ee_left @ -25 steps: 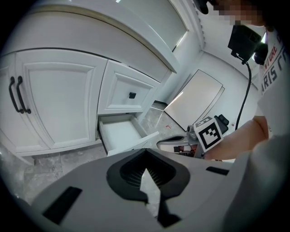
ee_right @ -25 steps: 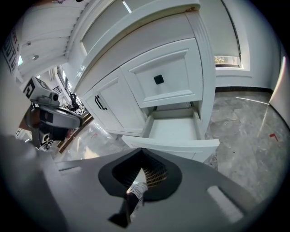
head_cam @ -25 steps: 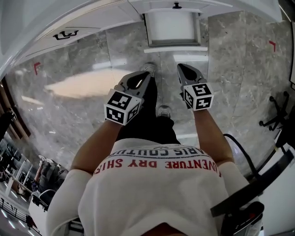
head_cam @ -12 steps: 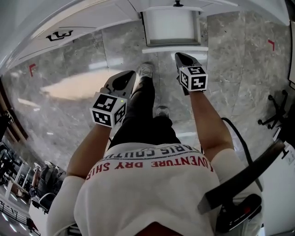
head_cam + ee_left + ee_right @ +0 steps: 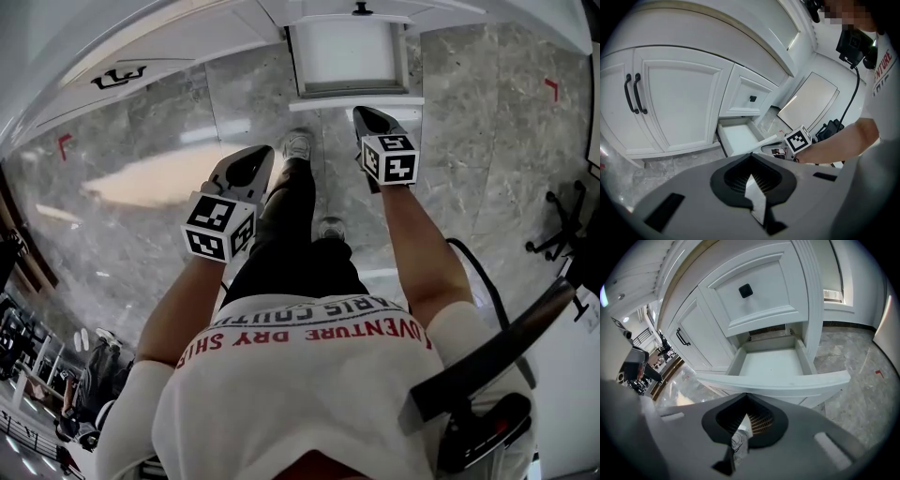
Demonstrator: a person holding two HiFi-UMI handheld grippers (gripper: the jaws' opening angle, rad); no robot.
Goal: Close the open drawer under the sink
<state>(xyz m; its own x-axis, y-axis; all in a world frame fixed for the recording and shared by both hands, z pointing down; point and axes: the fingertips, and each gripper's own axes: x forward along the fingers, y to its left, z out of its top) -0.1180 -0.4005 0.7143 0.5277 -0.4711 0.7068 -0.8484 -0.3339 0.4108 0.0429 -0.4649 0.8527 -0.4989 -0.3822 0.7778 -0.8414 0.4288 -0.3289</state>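
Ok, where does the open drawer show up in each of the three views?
Head view: the open drawer sits at top centre, seen from above.
Left gripper view: it is just below centre, pulled out at the foot of the white cabinet.
Right gripper view: it fills the middle, with its front panel nearest the camera.
Shared landmark: the black knob on the closed drawer front directly above it.

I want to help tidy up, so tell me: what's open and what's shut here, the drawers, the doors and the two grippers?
Bottom drawer: pulled open, empty inside.
Upper drawer: closed.
Cabinet doors: closed.
Left gripper: shut, holding nothing.
Right gripper: shut, holding nothing, pointed at the bottom drawer's front.
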